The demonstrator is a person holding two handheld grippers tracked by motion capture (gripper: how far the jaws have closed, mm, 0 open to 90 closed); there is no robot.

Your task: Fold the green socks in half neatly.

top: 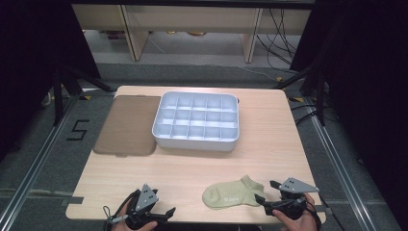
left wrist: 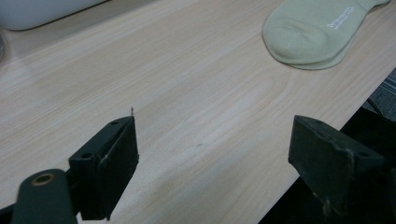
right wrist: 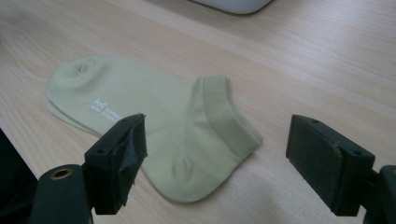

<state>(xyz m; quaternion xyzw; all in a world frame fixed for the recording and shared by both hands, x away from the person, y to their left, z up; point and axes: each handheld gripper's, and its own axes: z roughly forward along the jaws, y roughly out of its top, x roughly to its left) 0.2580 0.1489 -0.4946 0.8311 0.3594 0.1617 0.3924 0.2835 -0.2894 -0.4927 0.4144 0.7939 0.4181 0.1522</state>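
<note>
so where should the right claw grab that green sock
Grip the ribbed cuff of the green sock, probably coming from above on its right end. The sock lies flat on the table, seemingly a stacked pair, so the thicker cuff edge offers the best pinch. The right claw hovers open just beside that end.

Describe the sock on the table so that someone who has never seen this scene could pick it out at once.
Start at the wooden table and come forward from the white divided tray to the near edge. By the right hand-held gripper, a pale green ankle sock lies flat. It is the only soft thing there, unlike the tray and the brown lid.
</note>
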